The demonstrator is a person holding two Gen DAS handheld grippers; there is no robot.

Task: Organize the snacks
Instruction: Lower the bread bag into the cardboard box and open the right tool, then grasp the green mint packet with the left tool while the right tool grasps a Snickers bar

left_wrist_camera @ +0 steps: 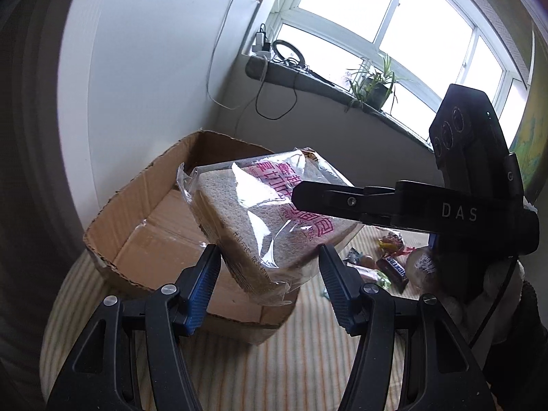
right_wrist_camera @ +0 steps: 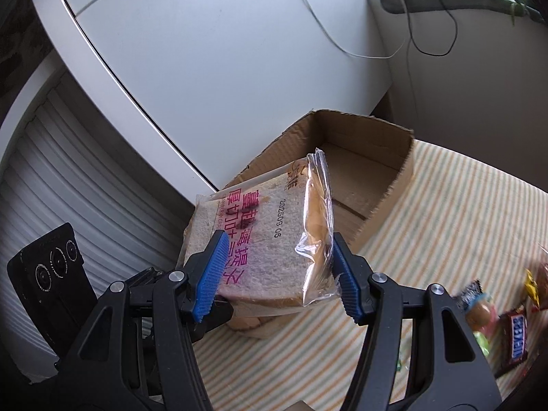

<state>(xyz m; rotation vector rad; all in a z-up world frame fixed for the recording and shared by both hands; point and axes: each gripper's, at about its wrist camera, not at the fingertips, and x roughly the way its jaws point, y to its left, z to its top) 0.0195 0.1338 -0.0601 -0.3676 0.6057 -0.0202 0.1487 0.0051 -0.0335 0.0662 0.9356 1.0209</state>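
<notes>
While both grippers, left gripper (left_wrist_camera: 269, 286) and right gripper (right_wrist_camera: 275, 274), pinch the bagged bread (right_wrist_camera: 263, 246), it looks soft, light and slippery; hold the slice edges gently

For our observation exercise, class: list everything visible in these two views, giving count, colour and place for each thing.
Bread bag: one, clear with pink print, held above the box edge.
Cardboard box: one, brown, open, on the striped cloth.
Striped cloth: one, cream, yellow and green, under everything.
Loose snacks: several, mixed colours, right of the box.
Potted plant: one, green, on the windowsill.
Left gripper: one, black with blue pads, gripping the bread.
Right gripper: one, same colours, gripping the bread.
</notes>
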